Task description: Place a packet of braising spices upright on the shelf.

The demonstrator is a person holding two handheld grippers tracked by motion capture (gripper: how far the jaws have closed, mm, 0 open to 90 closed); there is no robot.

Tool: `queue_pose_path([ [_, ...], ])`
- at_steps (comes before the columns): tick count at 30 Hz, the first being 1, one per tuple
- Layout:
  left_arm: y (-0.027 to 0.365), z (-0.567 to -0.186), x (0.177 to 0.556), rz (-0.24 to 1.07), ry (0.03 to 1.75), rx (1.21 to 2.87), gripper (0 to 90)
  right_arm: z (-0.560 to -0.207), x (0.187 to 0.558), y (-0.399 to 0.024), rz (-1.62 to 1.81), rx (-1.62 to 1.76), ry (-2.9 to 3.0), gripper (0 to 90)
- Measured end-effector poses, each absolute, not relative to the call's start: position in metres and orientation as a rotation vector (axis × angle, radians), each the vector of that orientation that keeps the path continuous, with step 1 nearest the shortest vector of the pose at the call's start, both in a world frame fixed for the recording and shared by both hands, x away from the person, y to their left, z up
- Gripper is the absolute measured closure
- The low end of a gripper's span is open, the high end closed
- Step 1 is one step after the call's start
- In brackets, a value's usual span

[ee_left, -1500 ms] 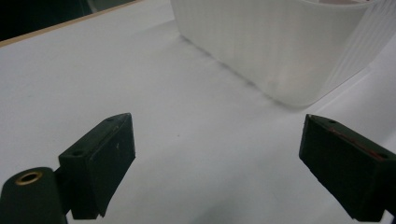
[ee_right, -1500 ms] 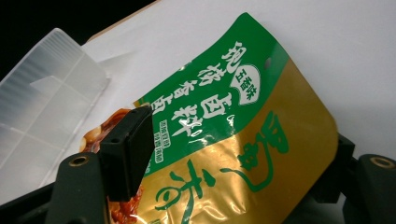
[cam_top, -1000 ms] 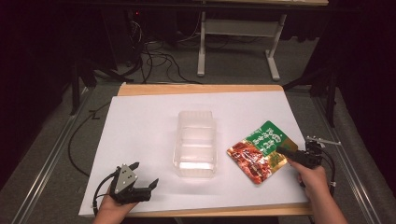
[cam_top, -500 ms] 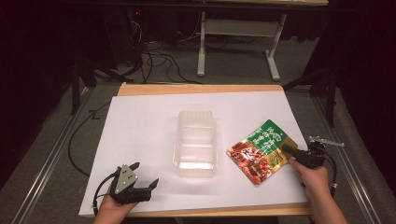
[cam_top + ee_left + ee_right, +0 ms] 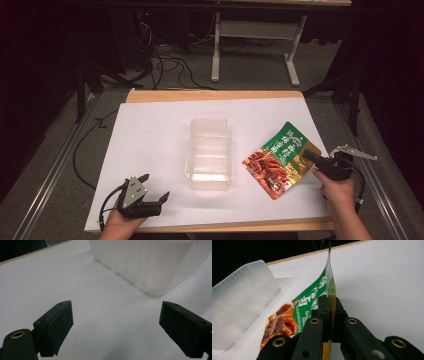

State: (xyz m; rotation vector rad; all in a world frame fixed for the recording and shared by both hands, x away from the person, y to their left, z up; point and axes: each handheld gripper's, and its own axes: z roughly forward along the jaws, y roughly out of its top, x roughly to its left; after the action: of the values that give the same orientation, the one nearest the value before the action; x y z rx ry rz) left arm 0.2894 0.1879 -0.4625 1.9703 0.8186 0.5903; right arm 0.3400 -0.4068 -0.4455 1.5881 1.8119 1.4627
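This looks like a lab or recording room set up for trials. A wooden bench (image 5: 215, 95) covered with a plain white sheet (image 5: 160, 150) stands on grey carpet (image 5: 250, 75). Black cables (image 5: 165, 65) lie tangled on the floor behind it, beside a white metal desk frame (image 5: 255, 35), with dark surroundings all around.
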Motion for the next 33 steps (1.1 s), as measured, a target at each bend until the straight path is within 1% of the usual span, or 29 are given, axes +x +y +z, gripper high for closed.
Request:
queue_pose_path([
  [33, 0.188, -0.460, 0.290, 0.600, 0.799, 1.958, 12.4, -0.378, 0.300, -0.334, 1.584, 1.120, 1.851, 90.0],
])
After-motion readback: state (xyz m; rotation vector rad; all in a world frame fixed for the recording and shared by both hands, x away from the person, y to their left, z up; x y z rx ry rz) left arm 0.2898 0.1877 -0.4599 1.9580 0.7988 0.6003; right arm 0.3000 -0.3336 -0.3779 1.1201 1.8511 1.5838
